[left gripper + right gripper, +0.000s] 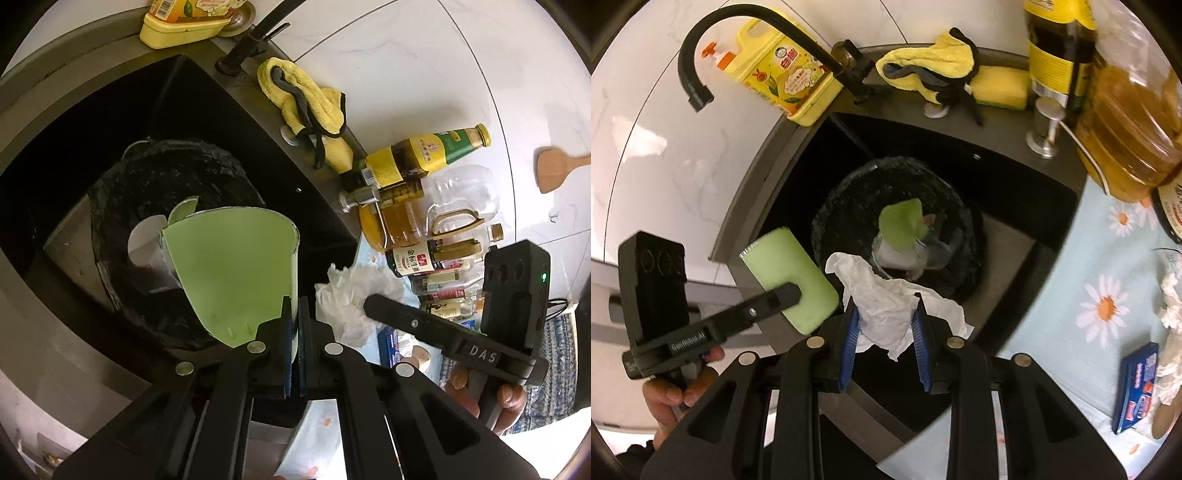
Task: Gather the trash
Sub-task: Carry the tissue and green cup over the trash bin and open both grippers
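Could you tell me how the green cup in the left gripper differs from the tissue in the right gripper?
The green cup is a stiff, smooth, pale green shell; the tissue is white, soft and crumpled. The left gripper pinches the cup's thin wall, jaws nearly together; the right gripper holds the tissue's bulk with jaws wider apart. Both hang over the black-lined bin in the sink.

black faucet [701, 55], yellow detergent bottle [783, 74], yellow cloth [931, 66] and sponge [997, 86] on sink rim; oil bottle [1130, 122], floral mat [1082, 280]
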A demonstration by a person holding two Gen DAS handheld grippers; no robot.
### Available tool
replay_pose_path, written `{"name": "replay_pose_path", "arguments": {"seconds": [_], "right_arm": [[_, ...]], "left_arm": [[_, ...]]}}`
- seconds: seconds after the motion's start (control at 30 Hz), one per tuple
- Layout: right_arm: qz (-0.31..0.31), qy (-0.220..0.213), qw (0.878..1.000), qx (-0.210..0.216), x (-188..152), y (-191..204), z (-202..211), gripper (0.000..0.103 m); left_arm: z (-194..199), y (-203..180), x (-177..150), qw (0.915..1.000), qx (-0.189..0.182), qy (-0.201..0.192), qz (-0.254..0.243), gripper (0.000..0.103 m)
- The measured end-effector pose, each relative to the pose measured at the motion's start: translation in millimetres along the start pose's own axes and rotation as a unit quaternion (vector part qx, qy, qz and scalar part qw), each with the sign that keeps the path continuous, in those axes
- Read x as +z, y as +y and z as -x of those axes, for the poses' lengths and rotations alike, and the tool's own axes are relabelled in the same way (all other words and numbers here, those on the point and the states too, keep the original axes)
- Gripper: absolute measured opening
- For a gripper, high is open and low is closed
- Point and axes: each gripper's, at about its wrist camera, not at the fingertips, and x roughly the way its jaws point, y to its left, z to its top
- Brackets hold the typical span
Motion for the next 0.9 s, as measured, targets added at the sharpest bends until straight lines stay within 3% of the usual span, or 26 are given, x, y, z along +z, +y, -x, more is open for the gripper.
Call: {"name": "replay_pose_path", "arguments": {"seconds": [0.37, 0.57, 0.63, 0.7, 0.9], "right_arm": [[-0.015, -0.006, 1.000, 0.001, 37, 21, -21, 0.031], [-0.041, 0.006, 0.999, -0.001, 55, 15, -32, 0.047], [-0.050, 0.013, 0.999, 0.000, 59, 12, -35, 0.050], [-0.055, 0.017, 0.998, -0.002, 61, 9, -37, 0.050], [-0.072, 0.019, 0.997, -0.002, 59, 1, -37, 0.050]], "left_arm": [[-4, 19, 31, 0.9997, -0.018, 0.018, 0.004, 0.001], [-11, 30, 47, 0.9994, -0.015, 0.026, 0.018, 0.003], [-14, 33, 51, 0.9992, -0.017, 0.028, 0.024, 0.017], [-17, 36, 54, 0.9990, -0.012, 0.032, 0.028, 0.023], [-23, 38, 56, 0.9987, -0.008, 0.041, 0.027, 0.023]]}}
